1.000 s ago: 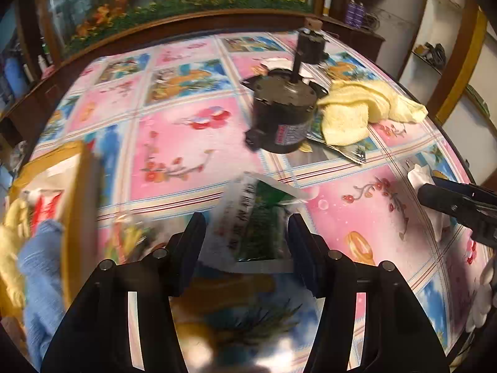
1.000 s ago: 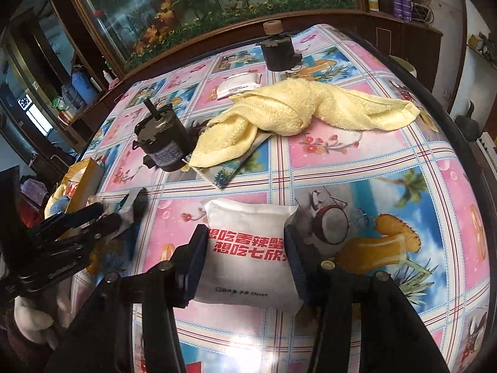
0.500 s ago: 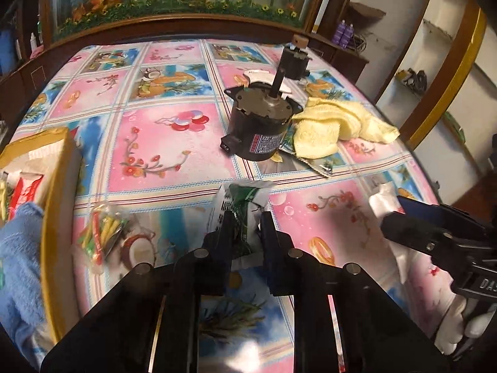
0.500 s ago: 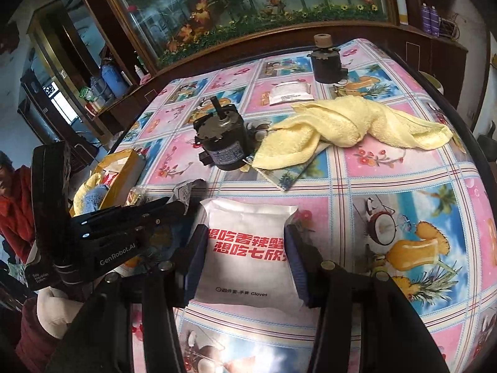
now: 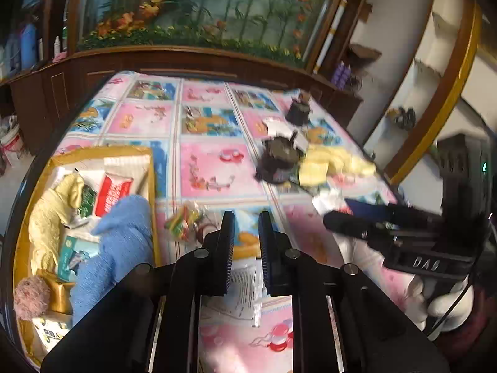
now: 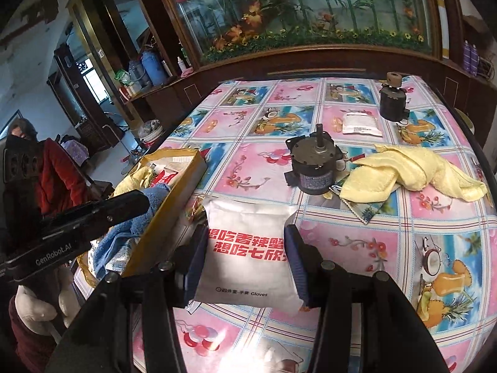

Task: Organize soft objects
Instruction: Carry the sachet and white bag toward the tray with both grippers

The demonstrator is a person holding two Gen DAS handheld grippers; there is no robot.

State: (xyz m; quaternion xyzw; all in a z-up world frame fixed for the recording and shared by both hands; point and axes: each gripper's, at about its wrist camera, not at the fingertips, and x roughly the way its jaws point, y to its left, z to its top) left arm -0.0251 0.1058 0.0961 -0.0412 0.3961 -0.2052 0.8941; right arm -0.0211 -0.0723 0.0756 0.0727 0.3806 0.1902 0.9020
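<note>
Right wrist view: right tongs (image 6: 247, 261) pinch the white soft plastic glove pouch with red lettering (image 6: 248, 248) across its middle, lifted just beside the yellow cardboard box (image 6: 174, 199); it looks light, limp and slick, so a mid-body hold suits. Left tongs (image 5: 243, 248) are pressed together on a thin clear printed sachet (image 5: 245, 289), floppy too. Count: two pouches held, one yellow towel (image 6: 413, 174), two black motors (image 6: 313, 168).

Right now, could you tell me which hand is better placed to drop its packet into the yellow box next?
Probably the left. The left gripper, shut on a thin clear packet, sits right beside the yellow box. The right gripper holds the white glove packet farther from the box.
</note>
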